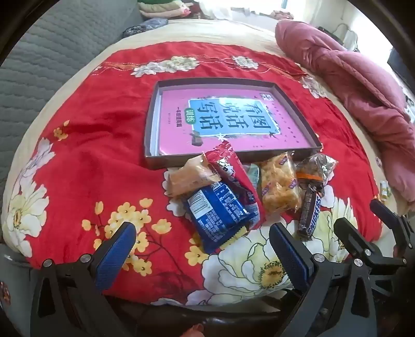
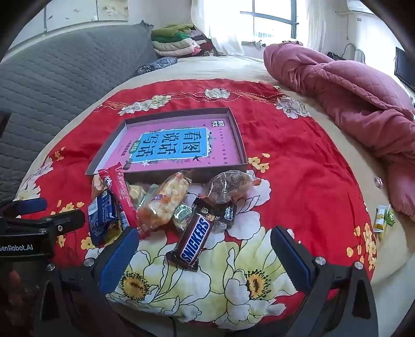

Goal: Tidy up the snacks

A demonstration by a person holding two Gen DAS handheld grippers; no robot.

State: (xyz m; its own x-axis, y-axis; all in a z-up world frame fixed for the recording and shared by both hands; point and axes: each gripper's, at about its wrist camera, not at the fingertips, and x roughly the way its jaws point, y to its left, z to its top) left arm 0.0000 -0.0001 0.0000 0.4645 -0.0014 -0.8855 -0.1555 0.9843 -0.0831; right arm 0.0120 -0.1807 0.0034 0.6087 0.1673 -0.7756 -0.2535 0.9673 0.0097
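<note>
Pink book (image 1: pixel 181 124) inside shallow box (image 1: pixel 153 121)

A bedroom in a home: a bed (image 2: pixel 220 70) spread with a red floral cloth (image 2: pixel 298 160) lies ahead of the gripper fingers. A crumpled pink quilt (image 2: pixel 350 103) is heaped beyond them to the right, a grey quilted headboard (image 2: pixel 64 72), or perhaps a sofa back, to the left. Folded clothes (image 2: pixel 179 42) are stacked by a curtained window (image 2: pixel 272 18) at the far end.

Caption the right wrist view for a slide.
Open right gripper hovers over Snickers bar in snack pile before shallow box.
</note>
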